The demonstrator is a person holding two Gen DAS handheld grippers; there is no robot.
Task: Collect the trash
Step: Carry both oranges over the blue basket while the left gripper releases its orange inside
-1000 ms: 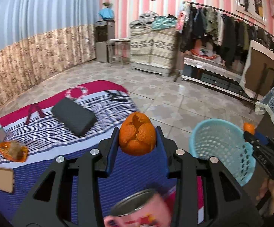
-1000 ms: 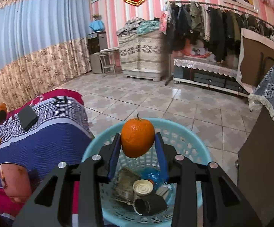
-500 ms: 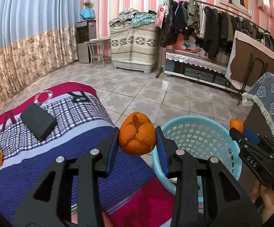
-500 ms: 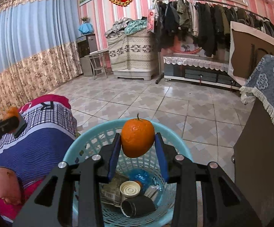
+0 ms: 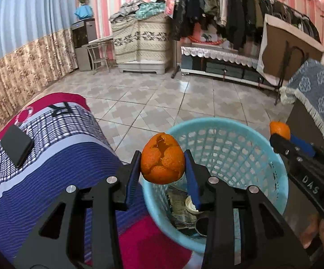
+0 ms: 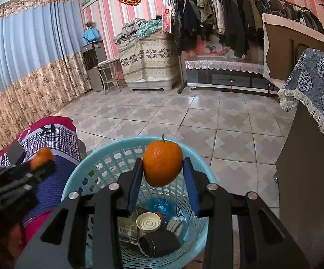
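Pink-striped walls, a loaded clothes rack (image 6: 240, 15) and a tiled floor (image 5: 162, 98) frame the action, with a patterned bedspread (image 5: 50, 148) at the left. Down low sits the blue basket (image 5: 280, 179), already holding a white lid (image 6: 148, 222) and a dark cup (image 6: 159, 242). Left gripper (image 5: 162, 165) is clamped on a split-open orange peel (image 5: 162, 159), right at the basket's near rim! Right gripper (image 6: 162, 170) squeezes a whole orange (image 6: 162, 163), stem up, hanging directly above the basket's opening.
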